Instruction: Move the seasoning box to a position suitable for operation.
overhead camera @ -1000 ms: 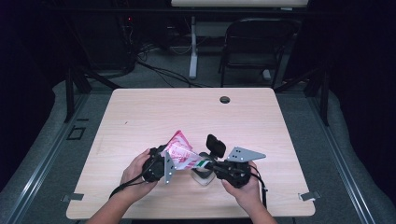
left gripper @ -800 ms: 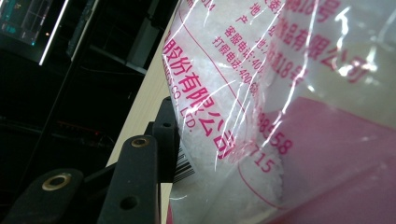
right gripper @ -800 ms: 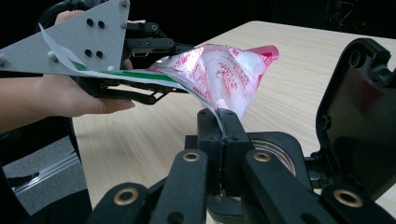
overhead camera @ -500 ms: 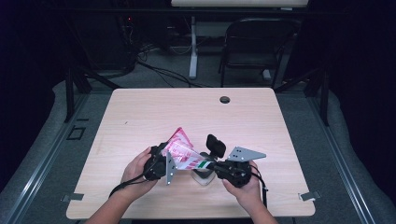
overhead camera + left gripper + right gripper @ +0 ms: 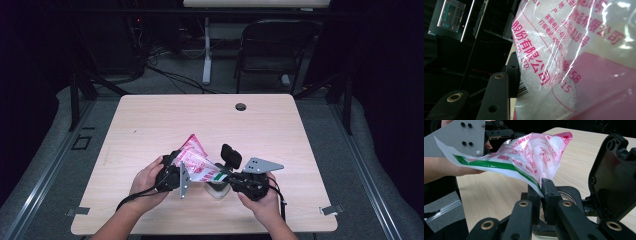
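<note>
A clear plastic bag (image 5: 196, 161) with red print and white granules hangs between the two grippers above the table's near edge. My left gripper (image 5: 185, 171) is shut on the bag's body; in the left gripper view the bag (image 5: 574, 62) presses against one finger (image 5: 512, 72) and hides the other. My right gripper (image 5: 541, 191) pinches the bag's green-striped edge (image 5: 499, 165); its jaws have just been opening a little, with the edge still between the pads. Under the bag stands a small round container (image 5: 218, 191) with its black lid (image 5: 231, 156) flipped up.
The pale wooden table (image 5: 280, 125) has a round cable hole (image 5: 240, 106) near its far edge. A chair (image 5: 272, 45) and cables stand on the floor behind it. The open lid (image 5: 614, 175) rises close to the right of my right gripper's jaws.
</note>
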`<action>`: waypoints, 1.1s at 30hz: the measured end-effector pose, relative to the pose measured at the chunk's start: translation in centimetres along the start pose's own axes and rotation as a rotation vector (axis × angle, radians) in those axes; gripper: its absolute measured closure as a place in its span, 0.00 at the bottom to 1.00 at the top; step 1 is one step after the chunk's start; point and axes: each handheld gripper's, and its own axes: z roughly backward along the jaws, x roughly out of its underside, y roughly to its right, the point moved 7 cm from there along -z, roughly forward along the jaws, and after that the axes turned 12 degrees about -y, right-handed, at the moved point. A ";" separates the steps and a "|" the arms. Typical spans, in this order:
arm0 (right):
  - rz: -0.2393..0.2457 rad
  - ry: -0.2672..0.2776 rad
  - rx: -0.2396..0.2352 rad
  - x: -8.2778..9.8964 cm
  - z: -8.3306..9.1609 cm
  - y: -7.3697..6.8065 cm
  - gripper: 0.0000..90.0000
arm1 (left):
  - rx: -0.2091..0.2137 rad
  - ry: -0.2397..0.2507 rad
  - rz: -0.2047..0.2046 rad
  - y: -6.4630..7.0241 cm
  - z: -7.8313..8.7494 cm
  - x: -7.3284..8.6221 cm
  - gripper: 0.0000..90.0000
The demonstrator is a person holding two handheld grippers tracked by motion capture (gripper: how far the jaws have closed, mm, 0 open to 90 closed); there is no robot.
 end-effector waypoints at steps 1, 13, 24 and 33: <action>0.001 0.000 0.001 0.0 0.0 0.0 0.95 | -0.003 0.000 -0.003 0.0 0.0 0.0 0.70; 0.004 -0.009 0.004 0.2 -0.1 0.1 0.95 | -0.034 -0.005 -0.020 -0.1 0.1 -0.2 0.70; 0.005 -0.020 0.011 0.3 -0.3 0.2 0.95 | -0.080 -0.003 -0.034 -0.3 0.2 -0.2 0.70; 0.008 -0.039 0.022 0.2 -0.4 0.0 0.96 | -0.100 0.001 -0.030 -0.4 0.2 -0.2 0.70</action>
